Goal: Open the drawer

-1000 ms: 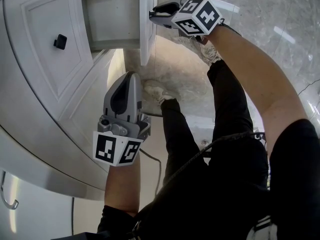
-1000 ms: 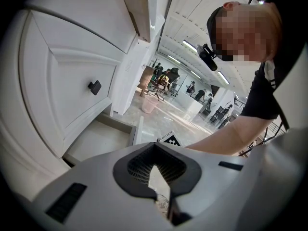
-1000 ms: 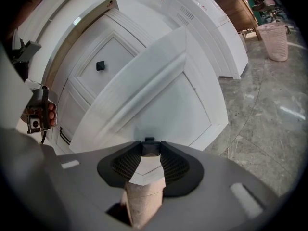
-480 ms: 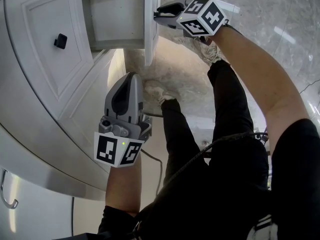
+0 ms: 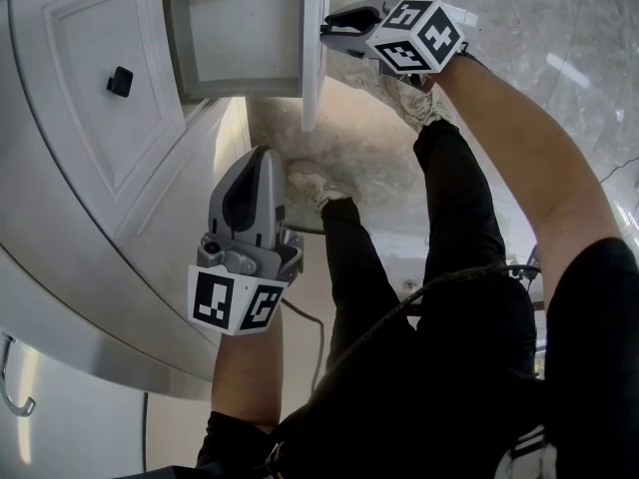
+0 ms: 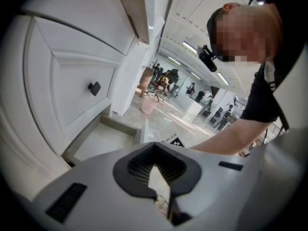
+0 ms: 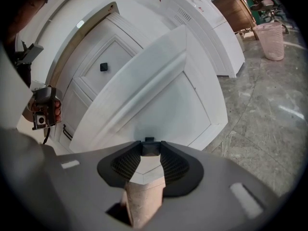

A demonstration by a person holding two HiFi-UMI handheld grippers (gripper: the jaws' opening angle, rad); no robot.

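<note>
Along the left edge of the head view we see the white cabinet point(image 5: 70, 218), whose closed panel carries a small black knob point(image 5: 120, 82). Just right of it our left gripper point(image 5: 264, 153) hovers clear of the furniture. Its tips are pressed together on nothing, and its cube shows black-and-white square markers. Higher up, the drawer point(image 5: 240, 28) stands pulled out of the cabinet, its front panel edge-on beside the marble floor point(image 5: 559, 28). Our right gripper point(image 5: 326, 30) pinches the drawer knob point(image 7: 149, 148) between its pads. Our dark-trousered legs point(image 5: 449, 218) and a thin cable point(image 5: 319, 337) fill the space below.
</note>
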